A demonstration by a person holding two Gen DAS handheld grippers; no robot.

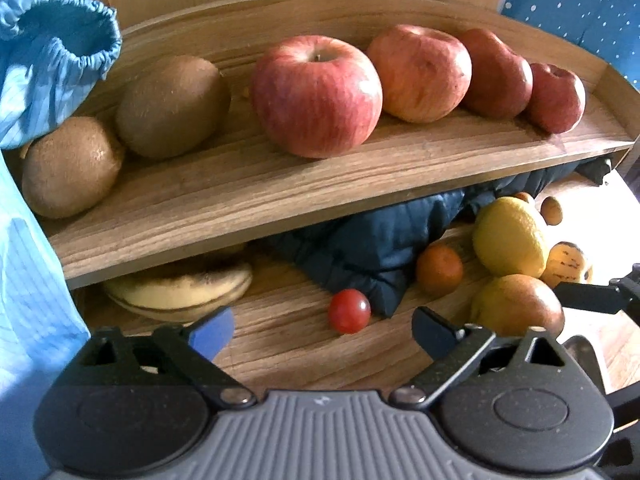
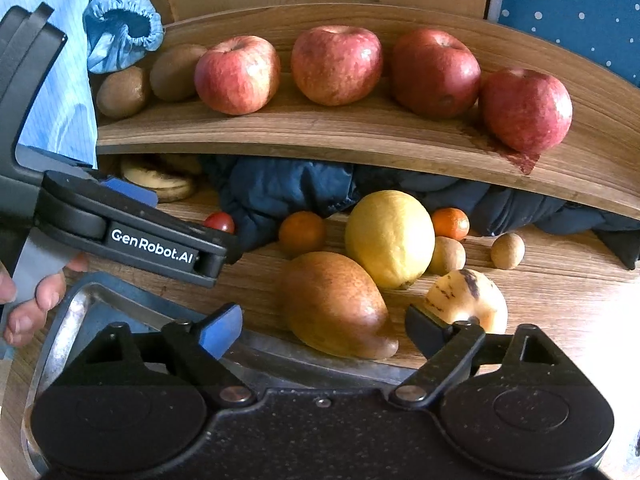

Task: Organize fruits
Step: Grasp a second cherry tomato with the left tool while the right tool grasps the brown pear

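Fruit sorting looks partly done: four apples and two kiwis sit in a row on the shelf, while the loose pile waits on the table below. Right gripper hangs with its fingers spread wide and empty, the pear lying right between and ahead of them, touching the lemon behind it. A spotted banana end lies just beside the right finger. Left gripper is also spread and empty, aimed at the cherry tomato, which rests against the dark cloth under the shelf. My reading is that the pear is the likely next pick. To do it well, the right fingers should straddle the pear's fat belly rather than its narrow neck, which tapers and would slip out. Closing should be gentle, since the skin bruises, and the right finger must clear the banana so both are not pinched together. Lifting straight up first keeps the lemon from rolling. A metal tray rim shows under the right gripper; whether the pear belongs there or on the shelf I cannot tell. Two mandarins and small brown fruits lie well clear.
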